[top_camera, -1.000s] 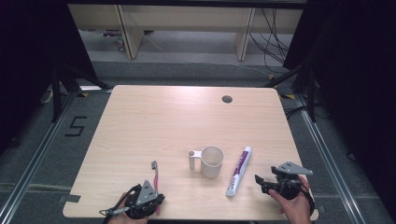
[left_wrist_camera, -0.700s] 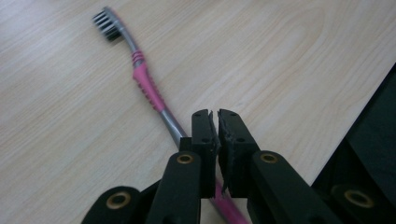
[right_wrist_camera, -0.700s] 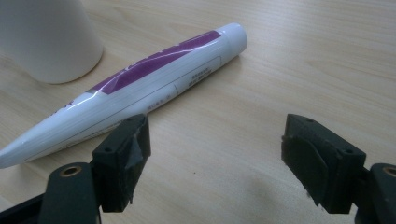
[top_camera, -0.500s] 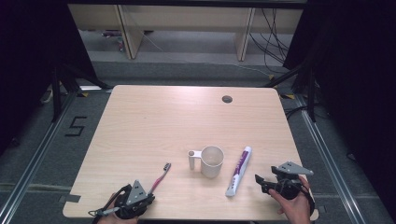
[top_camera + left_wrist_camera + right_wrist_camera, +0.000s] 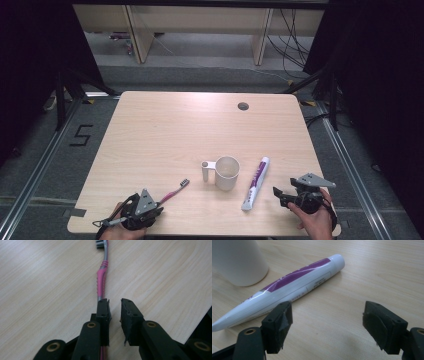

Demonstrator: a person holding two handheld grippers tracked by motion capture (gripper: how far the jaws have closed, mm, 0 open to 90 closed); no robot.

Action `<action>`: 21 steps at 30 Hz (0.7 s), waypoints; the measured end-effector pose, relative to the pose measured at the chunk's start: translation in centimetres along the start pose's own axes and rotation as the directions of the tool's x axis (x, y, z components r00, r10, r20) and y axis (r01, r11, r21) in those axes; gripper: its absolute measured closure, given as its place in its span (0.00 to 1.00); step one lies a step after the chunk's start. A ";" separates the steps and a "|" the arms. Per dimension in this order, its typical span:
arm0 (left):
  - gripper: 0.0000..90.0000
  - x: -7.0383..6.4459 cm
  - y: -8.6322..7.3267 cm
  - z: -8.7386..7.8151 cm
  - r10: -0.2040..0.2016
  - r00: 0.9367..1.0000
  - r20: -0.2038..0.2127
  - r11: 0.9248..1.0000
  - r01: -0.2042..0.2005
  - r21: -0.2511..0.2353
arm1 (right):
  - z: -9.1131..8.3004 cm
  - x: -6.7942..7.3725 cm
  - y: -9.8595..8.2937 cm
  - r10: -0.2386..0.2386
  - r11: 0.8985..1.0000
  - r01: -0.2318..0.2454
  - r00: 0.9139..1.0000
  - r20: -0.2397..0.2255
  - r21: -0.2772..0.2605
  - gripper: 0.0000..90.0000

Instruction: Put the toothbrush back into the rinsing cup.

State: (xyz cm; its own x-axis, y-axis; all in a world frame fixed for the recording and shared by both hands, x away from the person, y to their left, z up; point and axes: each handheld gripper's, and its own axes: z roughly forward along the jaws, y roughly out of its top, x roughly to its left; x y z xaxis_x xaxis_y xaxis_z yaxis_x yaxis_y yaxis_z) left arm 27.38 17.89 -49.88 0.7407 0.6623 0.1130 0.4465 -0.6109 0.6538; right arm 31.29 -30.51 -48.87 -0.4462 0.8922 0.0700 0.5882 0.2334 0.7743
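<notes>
Lying released, toothbrush (image 5: 173,192) beyond left gripper (image 5: 159,209)

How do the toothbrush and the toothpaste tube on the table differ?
The toothbrush is thin, pink and grey; the toothpaste tube is thicker, white with a purple stripe. The toothbrush lies left of the cup, its handle end by the left gripper; the tube lies right of the cup, in front of the right gripper. Both lie flat on the table.

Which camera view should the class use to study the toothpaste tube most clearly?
The right gripper view: the toothpaste tube lies close up, showing its purple stripe, white cap and small print beside the white cup. The high view shows the whole tube small, right of the cup, with no print readable.
</notes>
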 end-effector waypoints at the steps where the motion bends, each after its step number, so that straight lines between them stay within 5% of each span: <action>1: 0.83 0.0 0.0 0.0 0.000 1.000 0.000 1.000 0.000 0.000 | 0.0 0.0 0.0 0.000 1.000 0.000 1.000 0.000 0.000 0.28; 7: 0.73 0.7 1.9 0.1 0.021 1.000 -0.012 0.999 -0.020 0.047 | 0.1 0.0 0.0 -0.005 1.000 0.005 1.000 0.001 0.000 0.28; 9: 0.68 1.0 2.9 0.4 0.043 0.999 -0.003 0.992 -0.042 0.115 | 0.0 0.0 0.0 -0.005 1.000 0.005 1.000 0.004 -0.001 0.28; 15: 0.64 1.6 4.3 1.5 0.035 0.999 0.015 0.978 -0.037 0.204 | 0.1 0.0 -0.1 -0.005 1.000 0.005 1.000 -0.007 0.002 0.28; 19: 0.66 1.7 4.8 2.0 0.019 0.999 0.032 0.961 -0.028 0.274 | 0.1 0.0 0.0 0.002 1.000 -0.002 1.000 -0.014 0.007 0.28; 21: 0.66 1.7 4.9 2.1 0.010 0.999 0.034 0.960 -0.020 0.280 | 0.1 0.0 0.0 0.000 1.000 0.000 1.000 -0.015 0.005 0.28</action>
State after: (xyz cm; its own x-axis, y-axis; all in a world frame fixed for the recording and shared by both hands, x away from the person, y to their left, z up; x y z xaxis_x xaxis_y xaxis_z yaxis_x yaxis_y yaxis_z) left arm 31.86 15.08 -48.00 0.7620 0.6407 0.0941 0.5546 -0.7208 0.4157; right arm 31.33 -30.47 -48.98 -0.4561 0.8863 0.0799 0.5919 0.2351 0.7710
